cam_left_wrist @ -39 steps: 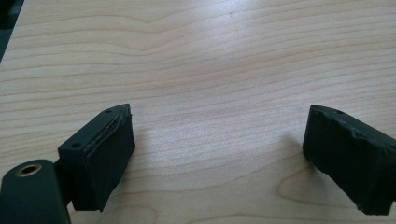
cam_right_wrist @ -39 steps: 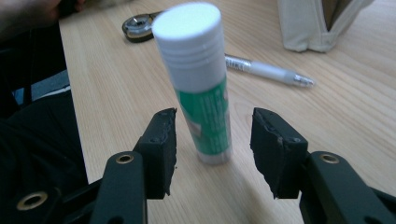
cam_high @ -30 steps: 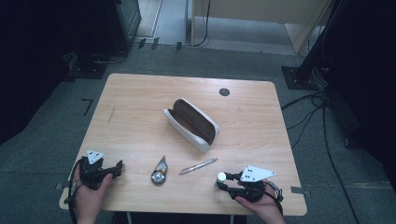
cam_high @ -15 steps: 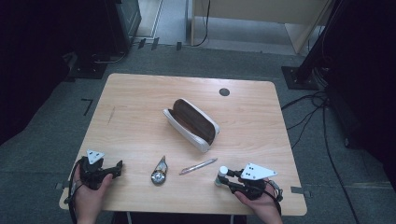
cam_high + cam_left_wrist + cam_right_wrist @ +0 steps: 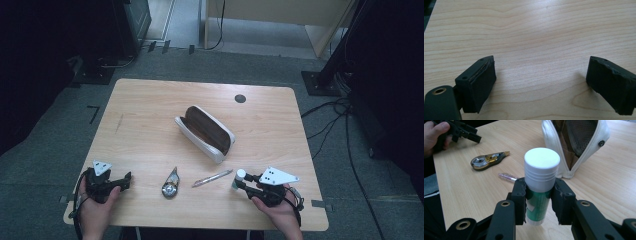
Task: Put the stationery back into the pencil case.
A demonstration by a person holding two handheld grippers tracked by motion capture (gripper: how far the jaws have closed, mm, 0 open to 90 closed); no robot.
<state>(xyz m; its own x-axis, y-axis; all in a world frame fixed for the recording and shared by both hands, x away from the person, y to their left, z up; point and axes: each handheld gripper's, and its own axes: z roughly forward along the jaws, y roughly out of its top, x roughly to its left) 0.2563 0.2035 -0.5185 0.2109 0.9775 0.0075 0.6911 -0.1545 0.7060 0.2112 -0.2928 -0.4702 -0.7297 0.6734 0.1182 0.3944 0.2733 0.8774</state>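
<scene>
Clamped low around the green glue stick [image 5: 539, 195] at the table's five o'clock corner, the right gripper [image 5: 539, 202] has just closed, so tilting could let the top-heavy stick slip.

Pen [image 5: 212, 178] btwn tape dispenser [image 5: 170, 183] & glue stick [image 5: 239, 178]

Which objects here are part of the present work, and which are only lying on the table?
In the work:
- glue stick, clamped upright in the right gripper
- open pencil case, probably

Lying about:
- correction tape
- pen
- left gripper, open over bare table
</scene>
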